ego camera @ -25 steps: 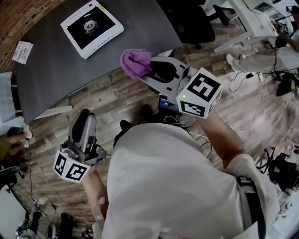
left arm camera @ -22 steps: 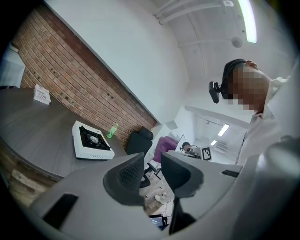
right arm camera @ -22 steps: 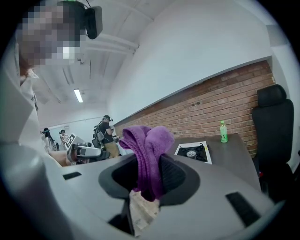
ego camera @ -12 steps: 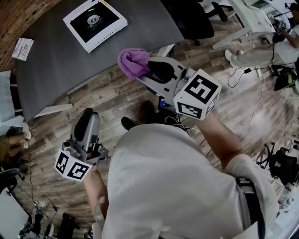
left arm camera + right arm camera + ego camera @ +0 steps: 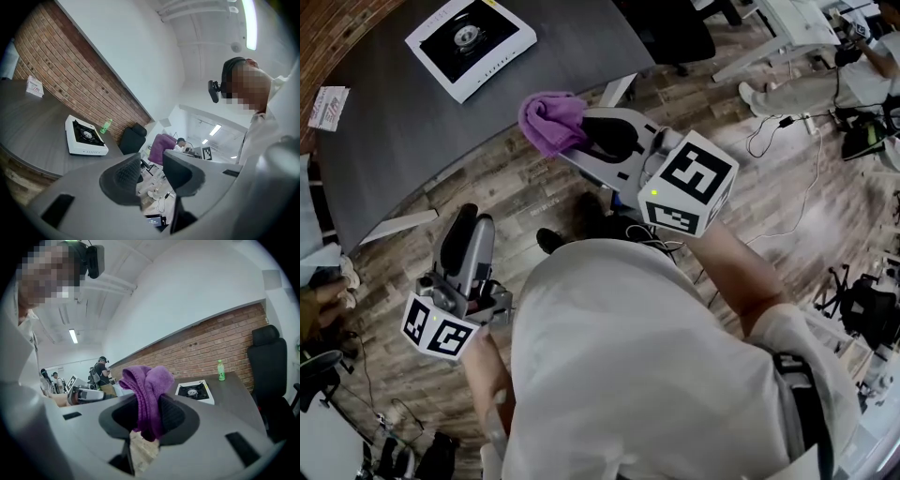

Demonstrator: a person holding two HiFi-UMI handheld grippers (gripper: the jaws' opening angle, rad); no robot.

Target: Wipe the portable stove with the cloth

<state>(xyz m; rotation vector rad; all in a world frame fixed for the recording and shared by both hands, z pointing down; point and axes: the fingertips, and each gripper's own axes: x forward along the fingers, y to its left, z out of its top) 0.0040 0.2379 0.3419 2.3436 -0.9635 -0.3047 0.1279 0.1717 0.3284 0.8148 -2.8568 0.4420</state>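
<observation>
left gripper [image 5: 467, 220]: held low at the person's left side above the wood floor [image 5: 534, 192], pointing toward the table; the jaws stand apart with nothing between them, and they have just been opening.
right gripper [image 5: 586, 141]: held higher, in front of the person, pointing toward the table; the jaws are clamped on the cloth.
cloth [image 5: 551, 122]: purple and bunched. a fold rises above the pads, and the rest is pinched between them and hangs a little below. it sits by the table's near edge, well apart from the stove.
portable stove [image 5: 469, 42]: white body, black top, one round burner in the middle. it lies flat on the table toward the far side, with neither gripper touching it.
table [image 5: 422, 141]: dark grey with a curved near edge; a brick wall [image 5: 70, 79] runs behind it.
green bottle [image 5: 220, 370]: upright on the table beyond the stove, near the wall.
small card [image 5: 326, 108]: on the table's left end, well apart from the stove.
black chair [image 5: 267, 362]: at the table's right end, near the bottle.
person [image 5: 647, 375]: in a white shirt, standing on the wood floor in front of the table, one gripper in each hand.
</observation>
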